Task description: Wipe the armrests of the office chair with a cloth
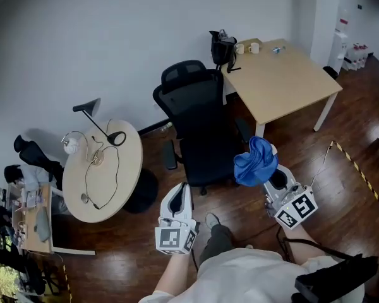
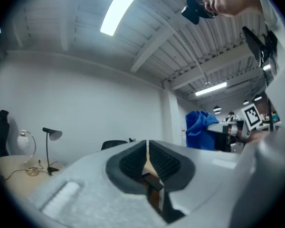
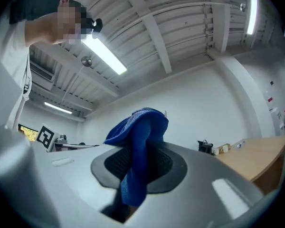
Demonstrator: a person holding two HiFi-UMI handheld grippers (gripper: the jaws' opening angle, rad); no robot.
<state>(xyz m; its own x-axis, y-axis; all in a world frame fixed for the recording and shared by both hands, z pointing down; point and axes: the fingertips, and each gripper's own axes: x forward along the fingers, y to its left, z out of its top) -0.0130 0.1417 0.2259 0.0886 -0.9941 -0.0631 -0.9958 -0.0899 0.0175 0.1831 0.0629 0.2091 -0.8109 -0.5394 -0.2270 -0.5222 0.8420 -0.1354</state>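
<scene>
A black office chair (image 1: 199,128) stands between a round table and a rectangular desk, its left armrest (image 1: 170,154) and right armrest (image 1: 243,130) showing at its sides. My right gripper (image 1: 270,174) is shut on a blue cloth (image 1: 254,161), held up near the chair's right side; the blue cloth (image 3: 137,146) hangs down between the jaws in the right gripper view. My left gripper (image 1: 179,199) is shut and holds nothing, in front of the chair's seat. In the left gripper view the jaws meet (image 2: 147,152), and the blue cloth (image 2: 202,129) shows at the right.
A round table (image 1: 107,175) with a desk lamp (image 1: 98,122) and cables stands left of the chair. A wooden desk (image 1: 281,81) with cups and a black bag (image 1: 222,48) is at the back right. Yellow-black tape (image 1: 360,175) marks the wooden floor at the right.
</scene>
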